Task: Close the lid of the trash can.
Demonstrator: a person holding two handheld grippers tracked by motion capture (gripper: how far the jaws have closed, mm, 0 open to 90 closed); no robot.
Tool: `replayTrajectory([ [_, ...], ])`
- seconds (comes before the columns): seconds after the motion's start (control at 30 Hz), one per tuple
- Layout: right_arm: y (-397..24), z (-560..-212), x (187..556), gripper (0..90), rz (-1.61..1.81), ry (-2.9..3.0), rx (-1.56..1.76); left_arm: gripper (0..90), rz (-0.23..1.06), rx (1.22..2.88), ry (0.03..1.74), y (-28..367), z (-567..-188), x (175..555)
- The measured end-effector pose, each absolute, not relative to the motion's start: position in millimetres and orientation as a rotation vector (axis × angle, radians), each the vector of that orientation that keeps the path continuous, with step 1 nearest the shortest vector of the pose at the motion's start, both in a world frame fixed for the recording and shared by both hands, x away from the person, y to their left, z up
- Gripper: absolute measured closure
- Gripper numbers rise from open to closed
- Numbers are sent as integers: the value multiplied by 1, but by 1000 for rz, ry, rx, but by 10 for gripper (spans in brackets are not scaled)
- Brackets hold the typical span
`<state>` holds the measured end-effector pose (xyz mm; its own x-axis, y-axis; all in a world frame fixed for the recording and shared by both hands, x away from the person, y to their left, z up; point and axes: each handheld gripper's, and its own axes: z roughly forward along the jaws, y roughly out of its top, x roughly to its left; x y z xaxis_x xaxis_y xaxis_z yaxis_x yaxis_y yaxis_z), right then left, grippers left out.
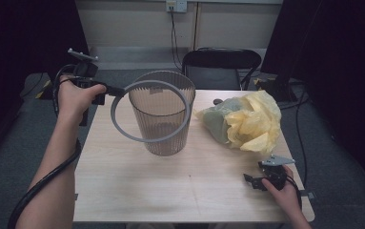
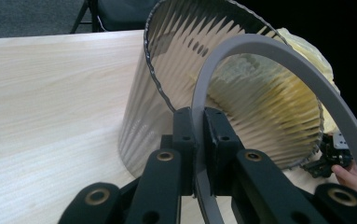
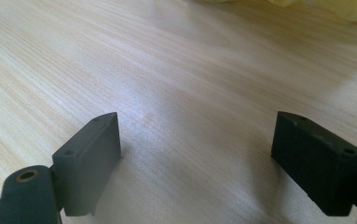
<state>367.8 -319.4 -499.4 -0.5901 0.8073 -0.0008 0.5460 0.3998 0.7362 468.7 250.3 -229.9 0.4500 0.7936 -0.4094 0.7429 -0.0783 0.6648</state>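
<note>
My left gripper [image 1: 116, 91] is clamped tight on the edge of a grey ring [image 1: 150, 110], and in the left gripper view the thin band of that ring [image 2: 278, 51] runs straight down between my two pads, pinched with no gap. I hold the ring tilted in the air against the near side of the ribbed see-through bin [image 1: 163, 114], its far arc level with the bin's rim and its near arc hanging lower across the bin's front wall. The bin stands upright near the middle of the pale wooden table [image 1: 137, 186]. To the right of it lies a crumpled yellow plastic bag [image 1: 247, 121], close to the bin but apart from it. My right gripper [image 1: 254, 182] rests low at the table's near right corner, well away from the ring; its jaws stand wide apart with nothing between them but bare wood. A black chair [image 1: 220, 67] stands behind the table.
</note>
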Motion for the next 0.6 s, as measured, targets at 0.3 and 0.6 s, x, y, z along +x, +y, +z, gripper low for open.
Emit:
replayTrajectory([
  [0.3, -319, -499, 368, 149, 1011, 2304, 1169, 840, 73, 1824, 1313, 251, -230, 483],
  [0.6, -319, -499, 368, 149, 1011, 2306, 1170, 841, 74, 1806, 1337, 251, -234, 493],
])
